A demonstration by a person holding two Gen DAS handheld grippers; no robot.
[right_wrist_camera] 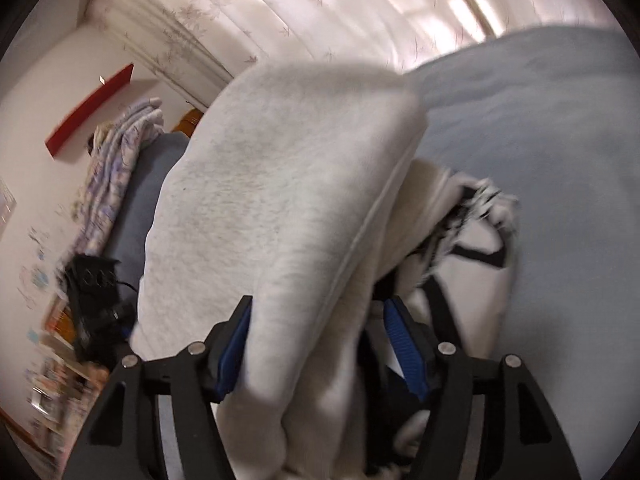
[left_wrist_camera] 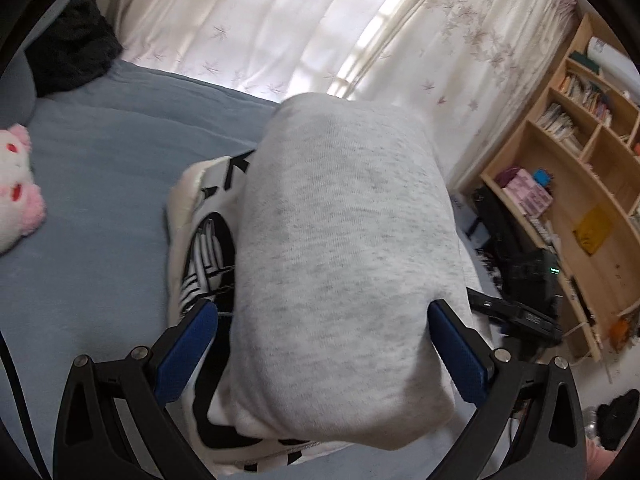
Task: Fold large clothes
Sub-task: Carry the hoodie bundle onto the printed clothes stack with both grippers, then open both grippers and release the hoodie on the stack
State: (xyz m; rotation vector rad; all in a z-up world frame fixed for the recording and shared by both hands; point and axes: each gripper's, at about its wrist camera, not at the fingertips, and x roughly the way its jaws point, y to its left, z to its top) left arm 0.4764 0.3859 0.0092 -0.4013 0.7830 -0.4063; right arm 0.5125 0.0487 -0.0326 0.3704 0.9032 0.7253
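A folded light grey garment (left_wrist_camera: 340,240) lies in a thick bundle on top of a white garment with black print (left_wrist_camera: 208,240), both on the blue bed sheet (left_wrist_camera: 100,200). My left gripper (left_wrist_camera: 324,320) straddles the near end of the grey bundle, open; its left pad stands clear of the cloth. In the right wrist view the grey garment (right_wrist_camera: 280,200) runs between the fingers of my right gripper (right_wrist_camera: 320,304), which is open: the left pad lies against the cloth and the right pad is apart from it. The printed garment (right_wrist_camera: 480,248) sticks out underneath on the right.
A pink and white plush toy (left_wrist_camera: 16,184) and a dark cloth (left_wrist_camera: 72,48) lie at the far left of the bed. Curtains hang behind it. A wooden bookshelf (left_wrist_camera: 580,168) and black equipment (left_wrist_camera: 520,312) stand beside the bed. A folded floral quilt (right_wrist_camera: 116,168) lies by the wall.
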